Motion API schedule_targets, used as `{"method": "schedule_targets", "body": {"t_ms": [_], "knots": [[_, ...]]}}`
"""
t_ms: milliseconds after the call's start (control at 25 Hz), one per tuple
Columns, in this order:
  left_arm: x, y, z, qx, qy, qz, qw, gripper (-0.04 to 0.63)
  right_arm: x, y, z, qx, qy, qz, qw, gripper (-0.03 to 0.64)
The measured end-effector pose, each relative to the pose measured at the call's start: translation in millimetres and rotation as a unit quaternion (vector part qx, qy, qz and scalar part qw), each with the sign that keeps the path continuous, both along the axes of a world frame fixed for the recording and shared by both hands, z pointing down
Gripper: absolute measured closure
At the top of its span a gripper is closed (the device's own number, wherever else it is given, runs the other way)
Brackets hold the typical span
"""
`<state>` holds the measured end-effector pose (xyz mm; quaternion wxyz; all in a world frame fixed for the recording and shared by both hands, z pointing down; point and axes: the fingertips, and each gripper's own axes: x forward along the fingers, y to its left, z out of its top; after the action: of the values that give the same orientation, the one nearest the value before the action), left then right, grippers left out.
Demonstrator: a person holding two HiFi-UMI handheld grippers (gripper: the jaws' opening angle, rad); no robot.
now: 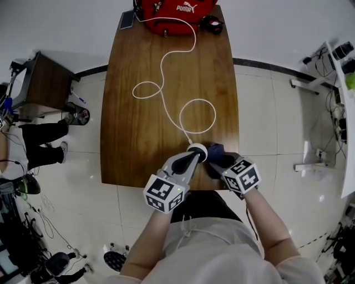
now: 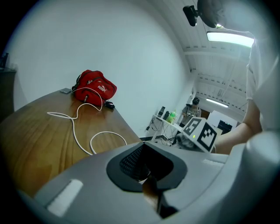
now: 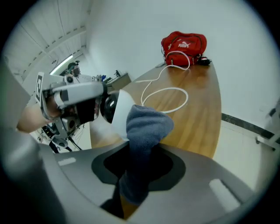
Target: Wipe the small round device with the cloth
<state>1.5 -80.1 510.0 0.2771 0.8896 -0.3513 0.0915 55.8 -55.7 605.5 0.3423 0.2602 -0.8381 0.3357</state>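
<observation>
The small round device (image 1: 198, 150) is white with a dark face and hovers over the near edge of the wooden table (image 1: 133, 138). My left gripper (image 1: 193, 157) is shut on it; in the right gripper view the device (image 3: 119, 109) sits at that gripper's tips (image 3: 98, 107). My right gripper (image 1: 217, 160) is shut on a dark blue cloth (image 1: 215, 150). The cloth (image 3: 146, 131) stands up out of the jaws (image 3: 138, 175) and touches the device's right side. In the left gripper view the jaws (image 2: 146, 173) are shut and hide the device.
A white cable (image 1: 166, 83) loops across the table from the device to a red bag (image 1: 175, 14) at the far end. A phone (image 1: 127, 20) and a small dark object (image 1: 212, 24) lie beside the bag. A dark side table (image 1: 44, 83) and a seated person's legs (image 1: 44, 138) are at the left.
</observation>
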Motion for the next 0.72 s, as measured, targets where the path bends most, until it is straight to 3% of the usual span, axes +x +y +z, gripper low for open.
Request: {"method": "schedule_targets", "body": {"t_ms": [160,320,480,720], "knots": [[0,3,1,0.000,-0.012,0.002,0.9999,0.589,6,-43,-70,0.077,-0.069,0.043,0.994,0.500],[0,1,0,0.008,-0.018,-0.005,0.9998,0.589,-25,-67,-122,0.108,-0.154,0.034,0.981,0.500],[2,3,0,0.008,-0.018,-0.003,0.9998,0.589,-42,-69,-108,0.114,-0.127,0.015,0.985,0.500],[1,4,-3,0.030,-0.045,0.003,0.9985,0.589,-29,-79,-75,0.097,-0.094,0.040,0.990,0.500]]}}
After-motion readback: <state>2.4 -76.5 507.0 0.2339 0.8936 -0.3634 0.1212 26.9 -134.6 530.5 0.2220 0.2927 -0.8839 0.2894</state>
